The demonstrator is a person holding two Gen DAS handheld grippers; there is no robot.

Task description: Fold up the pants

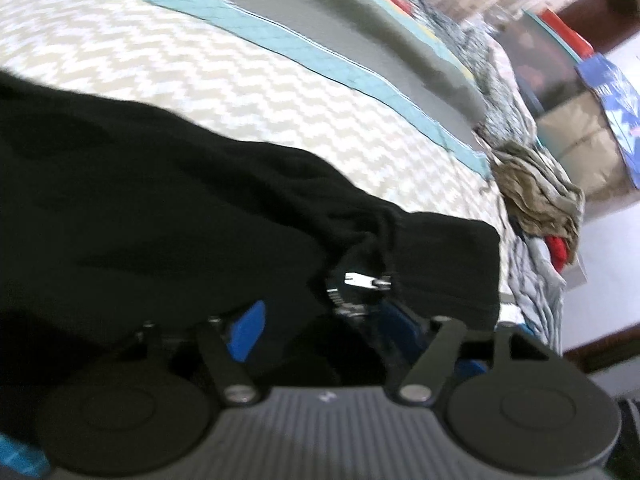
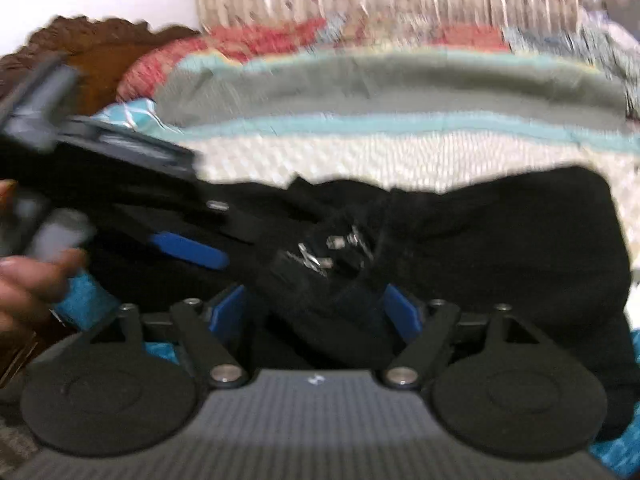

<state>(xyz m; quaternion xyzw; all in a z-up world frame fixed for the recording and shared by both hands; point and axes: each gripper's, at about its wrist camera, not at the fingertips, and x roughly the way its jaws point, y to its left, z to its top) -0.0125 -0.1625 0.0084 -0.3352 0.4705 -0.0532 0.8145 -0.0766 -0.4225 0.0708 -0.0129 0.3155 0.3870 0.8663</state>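
The left gripper (image 1: pixel 320 320) has its blue pads (image 1: pixel 246 330) spread apart, with black cloth of the pants (image 1: pixel 180 208) bunched between them; the pads do not look pressed onto it. The right gripper (image 2: pixel 316 308) likewise stands open, its blue pads (image 2: pixel 402 312) wide to either side of a dark fold of the pants (image 2: pixel 500 248) that fills the gap without being clamped.

Taking the pants as the landmark: they lie on a zigzag-patterned bedspread (image 1: pixel 224 80), which shows beyond them in both views. Near the pants' middle sits a metal zipper pull (image 1: pixel 366 280), just ahead of the left gripper; the right view shows the same zipper hardware (image 2: pixel 320 256) close to its own jaws.

Only the right view shows the left gripper from outside (image 2: pixel 192 250), reaching over the pants from the left, with the person's hand (image 2: pixel 28 280) on its handle. Only the left view shows a crumpled brownish cloth (image 1: pixel 540 196) past the pants' far end, and a teal band (image 1: pixel 280 44) of the bedding beyond. Both pictures are motion-blurred.
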